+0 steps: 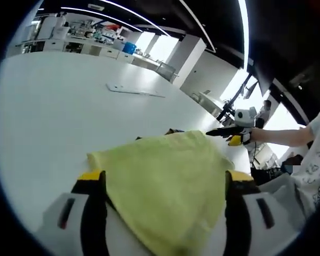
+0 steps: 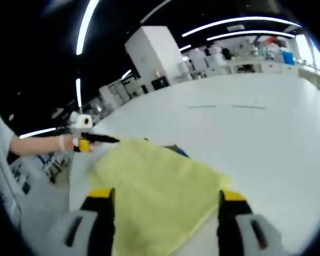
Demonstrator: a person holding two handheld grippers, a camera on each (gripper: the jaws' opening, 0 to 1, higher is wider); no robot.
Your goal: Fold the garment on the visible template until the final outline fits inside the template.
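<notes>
risk first: yellow cloth (image 1: pixel 168 186) lies spread on the white worktop (image 1: pixel 53 106), and no template edge can be made out around it, so judging "fits inside" from here is guesswork. a dark bit peeks out at its far edge, could be the template or something under it, can't tell.

left claw (image 1: pixel 165 178) has its 2 jaws spread wide, one on each side of the cloth, which runs between them toward the camera; not clamped on anything i can see. right claw (image 2: pixel 165 194) sits the same way in the right gripper view, wide, cloth between the jaws.

in the left gripper view the right claw's tip sits at the far corner of the cloth, touching or just beside it; grip can't be confirmed.

failure modes, my read:
- pinching 1 layer only, fold drags and skews
- pulling the cloth off toward the near worktop edge
- uneven lift between the 2 claws, leaving a crooked outline
</notes>
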